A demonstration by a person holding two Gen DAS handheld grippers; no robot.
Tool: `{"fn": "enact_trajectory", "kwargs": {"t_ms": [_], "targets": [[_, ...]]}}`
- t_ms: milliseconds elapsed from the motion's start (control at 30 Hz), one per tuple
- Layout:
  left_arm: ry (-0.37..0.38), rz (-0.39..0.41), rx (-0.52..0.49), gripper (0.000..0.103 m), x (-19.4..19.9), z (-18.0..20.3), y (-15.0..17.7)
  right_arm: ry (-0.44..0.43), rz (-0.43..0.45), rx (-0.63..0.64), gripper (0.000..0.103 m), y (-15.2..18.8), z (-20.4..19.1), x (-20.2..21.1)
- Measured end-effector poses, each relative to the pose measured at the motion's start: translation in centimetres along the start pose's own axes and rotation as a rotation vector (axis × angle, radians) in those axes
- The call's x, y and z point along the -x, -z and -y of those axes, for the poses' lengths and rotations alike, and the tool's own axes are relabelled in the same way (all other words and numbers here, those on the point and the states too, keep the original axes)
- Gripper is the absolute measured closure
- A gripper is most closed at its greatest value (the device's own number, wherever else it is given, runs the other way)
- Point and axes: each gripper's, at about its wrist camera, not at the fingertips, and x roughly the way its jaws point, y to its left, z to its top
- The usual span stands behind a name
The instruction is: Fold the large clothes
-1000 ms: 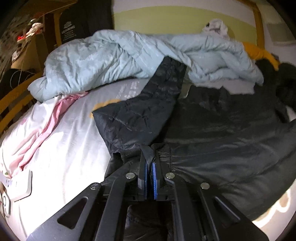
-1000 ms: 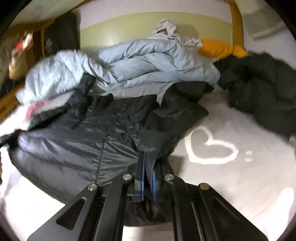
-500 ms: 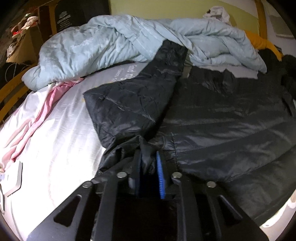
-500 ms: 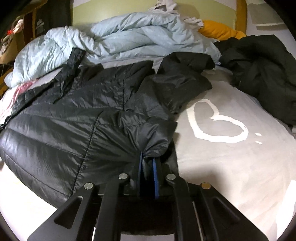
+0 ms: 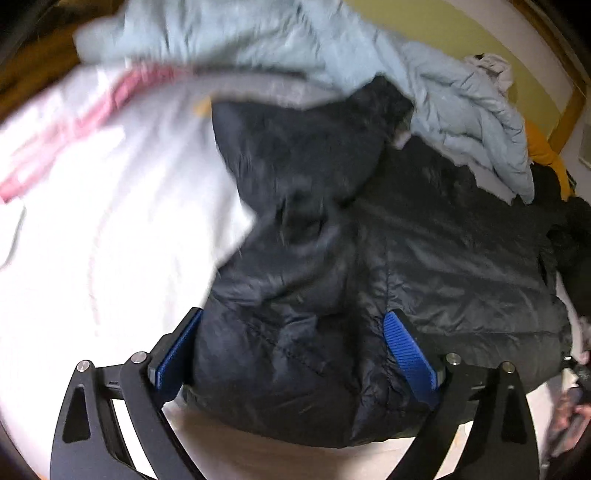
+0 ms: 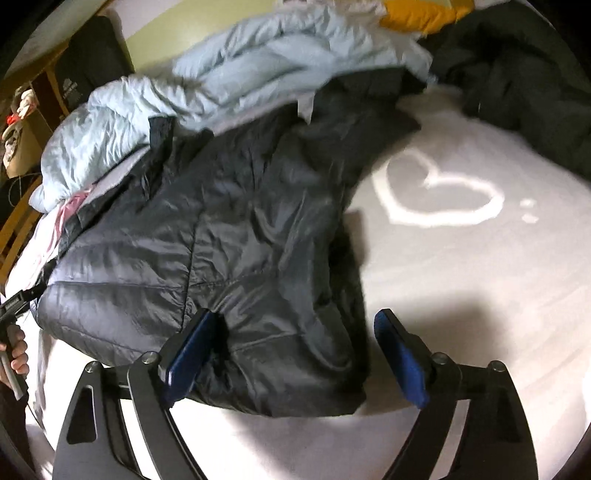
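A large black puffer jacket (image 5: 424,266) lies spread on the bed; it also shows in the right wrist view (image 6: 207,240). One sleeve (image 5: 295,147) lies folded across its left side. My left gripper (image 5: 295,332) is open, its blue pads wide apart over the jacket's near left hem. My right gripper (image 6: 295,332) is open over the jacket's near right corner, with hem fabric lying loose between the pads. Neither grips the cloth.
A light blue duvet (image 5: 461,103) is bunched at the head of the bed (image 6: 461,277), whose grey sheet carries a white heart print (image 6: 439,195). A second dark garment (image 6: 524,85) lies far right, a yellow pillow (image 6: 417,14) behind. Pink cloth (image 5: 74,122) lies at left.
Both grippers were shut on the jacket's hem and have opened wide, letting it drop flat on the bed. Both cameras have tilted and moved, blurring the views.
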Motion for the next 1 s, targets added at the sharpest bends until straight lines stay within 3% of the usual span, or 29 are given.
{"fn": "enact_trajectory", "kwargs": {"t_ms": [33, 67, 100, 133, 167, 267, 333, 433, 533, 567, 667, 867, 1000], "targets": [[0.031, -0.016, -0.004, 0.024, -0.5, 0.0, 0.1, -0.008, -0.006, -0.001, 0.014, 0.1, 0.0, -0.4], [0.057, -0.023, -0.016, 0.038, -0.8, 0.2, 0.3, -0.012, -0.007, 0.008, 0.030, 0.1, 0.0, -0.8], [0.066, -0.027, -0.030, 0.059, -0.6, 0.7, 0.4, -0.019, -0.007, 0.018, 0.047, 0.1, -0.1, -0.9], [0.090, -0.029, -0.043, 0.072, -0.3, 1.2, 0.6, -0.039, -0.011, 0.029, 0.079, 0.1, -0.4, -0.9], [0.105, -0.025, -0.052, 0.082, 0.4, 1.8, 0.8, -0.085, -0.014, 0.023, 0.087, 0.1, -0.7, -0.6], [0.052, 0.026, -0.083, 0.084, 3.1, 2.9, 2.1, -0.002, 0.031, 0.066, 0.091, 0.9, -2.1, 1.5], [0.038, -0.003, -0.077, 0.084, 4.5, 2.9, 3.3, 0.046, 0.066, 0.093, 0.091, 1.9, -3.1, 3.5], [0.045, -0.037, -0.077, 0.082, 6.1, 2.5, 5.5, 0.072, 0.053, 0.088, 0.091, 3.8, -3.5, 6.3], [0.002, -0.026, -0.124, 0.070, 6.6, 2.5, 7.5, 0.069, 0.059, 0.084, 0.088, 6.2, -3.2, 8.6], [-0.023, -0.003, -0.151, 0.061, 6.7, 2.8, 7.8, 0.076, 0.067, 0.087, 0.085, 6.9, -3.0, 9.1], [-0.072, 0.049, -0.205, 0.051, 6.6, 3.1, 8.1, 0.116, 0.079, 0.113, 0.079, 8.1, -2.7, 8.8], [-0.080, 0.097, -0.191, 0.046, 6.5, 2.9, 7.8, 0.122, 0.089, 0.086, 0.073, 8.1, -2.0, 7.8], [-0.162, 0.192, -0.195, 0.046, 8.5, 2.9, 8.1, 0.135, 0.107, 0.076, 0.064, 8.2, -1.9, 8.2]]}}
